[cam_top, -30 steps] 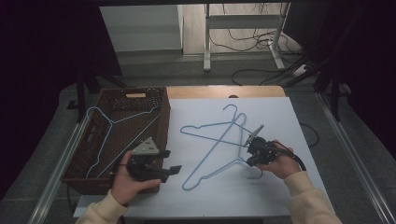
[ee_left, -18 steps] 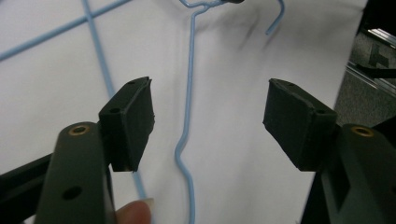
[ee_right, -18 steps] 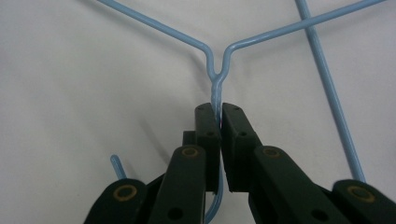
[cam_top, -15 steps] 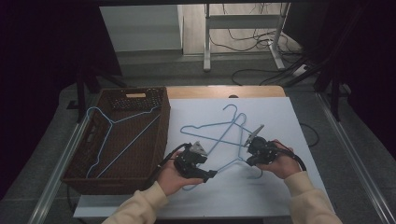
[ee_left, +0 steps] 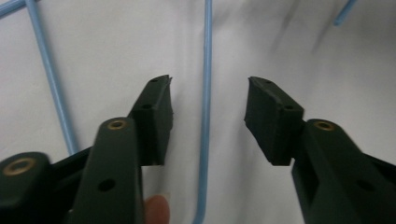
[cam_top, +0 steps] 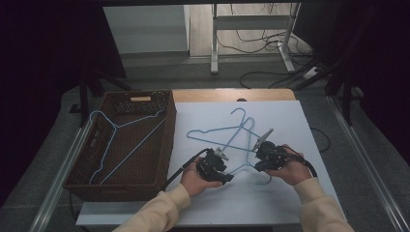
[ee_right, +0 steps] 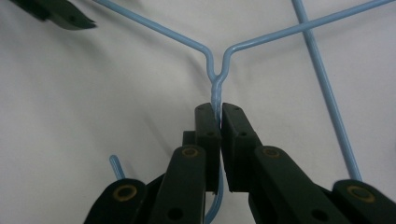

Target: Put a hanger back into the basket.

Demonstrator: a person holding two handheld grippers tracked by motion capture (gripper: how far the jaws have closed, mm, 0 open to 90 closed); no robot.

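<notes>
Two light-blue wire hangers lie crossed on the white table top. My right gripper is shut on the twisted neck of the near hanger, whose hook curls back under the jaws. My left gripper has come down over one arm of that hanger. Its jaws have just been closing and stand apart with the wire between them, untouched by the pads. The far hanger lies behind, hook toward the far edge.
A brown wicker basket stands at the table's left with another blue hanger lying in it. The left gripper's jaw tip shows at the top left of the right gripper view. Cables and a metal stand are on the floor beyond.
The left hand has moved from beside the basket to the right and down onto the near hanger, and its jaws have narrowed. The right hand has kept still on the neck.
</notes>
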